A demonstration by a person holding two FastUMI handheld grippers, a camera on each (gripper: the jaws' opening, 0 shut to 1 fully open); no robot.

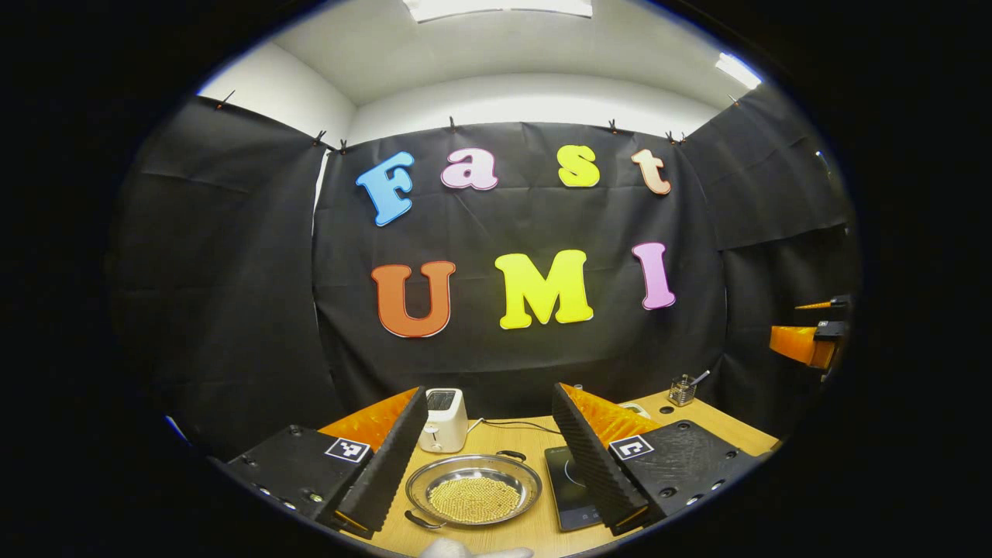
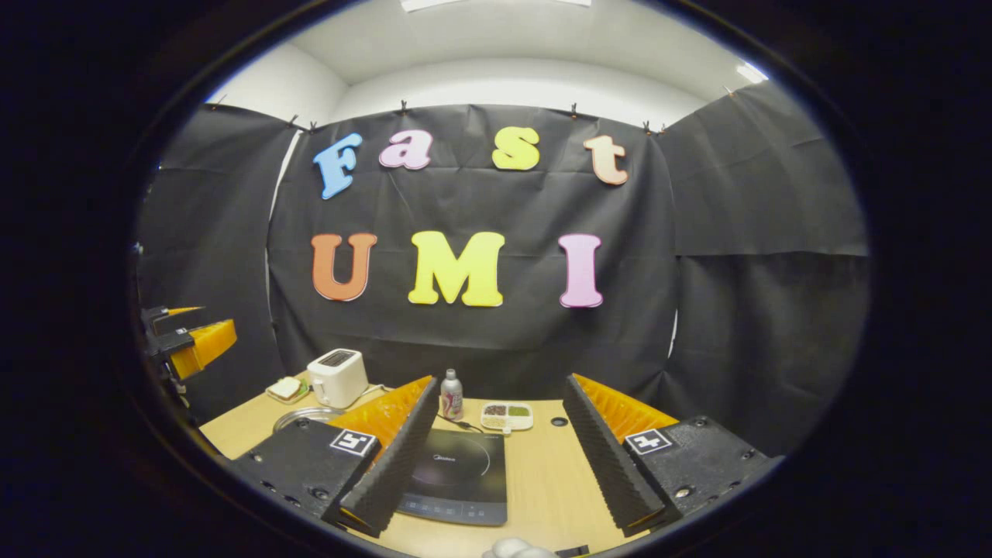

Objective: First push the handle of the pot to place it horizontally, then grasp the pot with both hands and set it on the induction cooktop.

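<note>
The pot (image 1: 473,488) sits near the table's (image 1: 535,535) front edge, just left of the induction cooktop (image 2: 456,474). Both the left gripper (image 1: 490,465) and right gripper (image 2: 496,465) hover wide open — nudge the near-left handle (image 1: 422,521) gently, so the pot turns without sliding.

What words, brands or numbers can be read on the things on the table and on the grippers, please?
None can be quoted.
On the induction cooktop: a faint mark on the glass, too small to read.
On the bottle: label blurred, unreadable.
On the left gripper and right gripper: square coded markers, no words.
</note>
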